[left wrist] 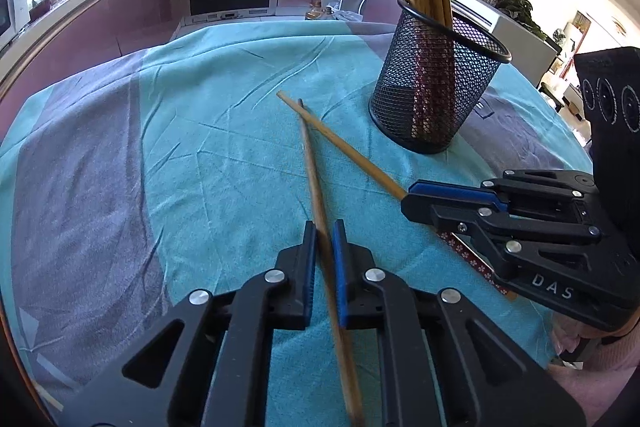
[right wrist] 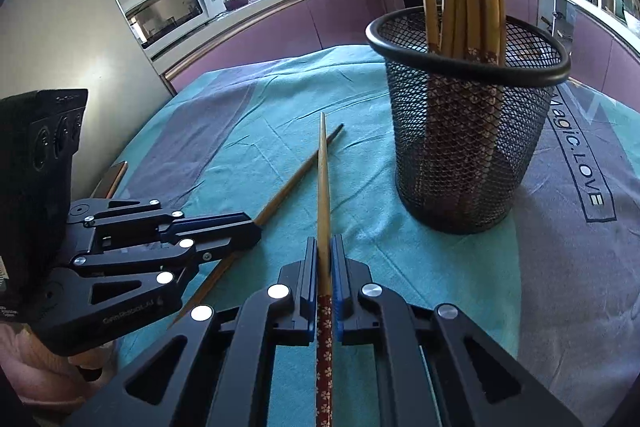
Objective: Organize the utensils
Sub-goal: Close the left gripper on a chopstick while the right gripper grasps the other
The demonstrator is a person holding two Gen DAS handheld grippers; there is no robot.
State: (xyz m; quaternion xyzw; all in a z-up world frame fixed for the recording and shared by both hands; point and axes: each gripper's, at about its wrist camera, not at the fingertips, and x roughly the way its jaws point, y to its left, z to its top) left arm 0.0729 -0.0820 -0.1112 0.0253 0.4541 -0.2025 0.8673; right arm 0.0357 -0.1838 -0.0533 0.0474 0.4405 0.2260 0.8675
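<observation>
Chopsticks point(left wrist: 316, 179) crossed on the teal-clothed counter point(left wrist: 180, 147), just near of the mesh holder point(left wrist: 436, 83) at far right. Left claw point(left wrist: 324, 239) clamped on the plain one; right claw point(right wrist: 325, 251) clamped on the flower-patterned chopstick point(right wrist: 324, 187). Probably light, stiff, smooth enough to swivel; best pinched near the thick end.

- Left gripper point(left wrist: 324, 227) clamped on plain chopstick point(left wrist: 316, 195).
- Right gripper point(left wrist: 416, 205) clamped on flower-patterned chopstick point(left wrist: 352, 155); sticks cross mid-tablecloth point(left wrist: 160, 147).
- Mesh holder point(left wrist: 436, 87), holding chopsticks, near far right edge.
</observation>
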